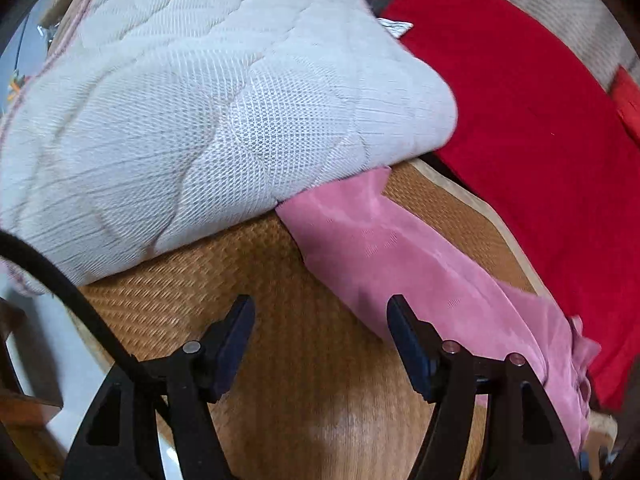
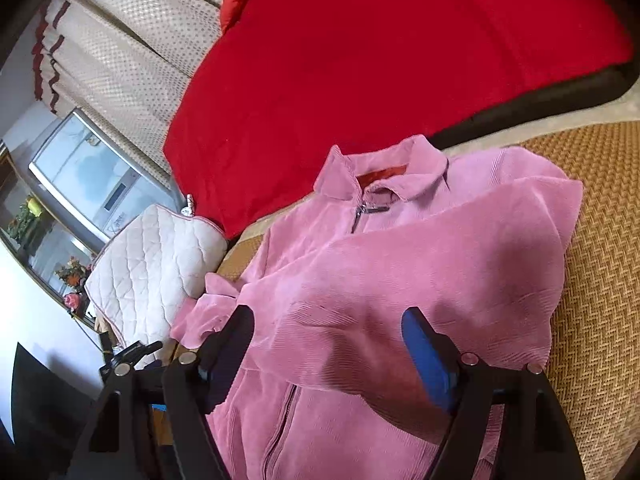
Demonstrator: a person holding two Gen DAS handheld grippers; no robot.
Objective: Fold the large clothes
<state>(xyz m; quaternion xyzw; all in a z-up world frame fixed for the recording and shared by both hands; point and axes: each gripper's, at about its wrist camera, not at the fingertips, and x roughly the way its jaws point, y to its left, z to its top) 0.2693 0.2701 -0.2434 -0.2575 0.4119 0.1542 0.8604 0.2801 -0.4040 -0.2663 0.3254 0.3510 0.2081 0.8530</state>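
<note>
Both your grippers, left [image 1: 320, 344] and right [image 2: 328, 348], stand released, empty. The jacket [image 2: 400, 264] lies on the mat [image 2: 600, 240], one sleeve folded across. Careless regrasping could drag that sleeve loose.

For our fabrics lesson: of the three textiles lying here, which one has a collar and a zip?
The pink corduroy jacket. It shows a collar and front zip; the red blanket is plain and the white quilted pad only stitched.
</note>
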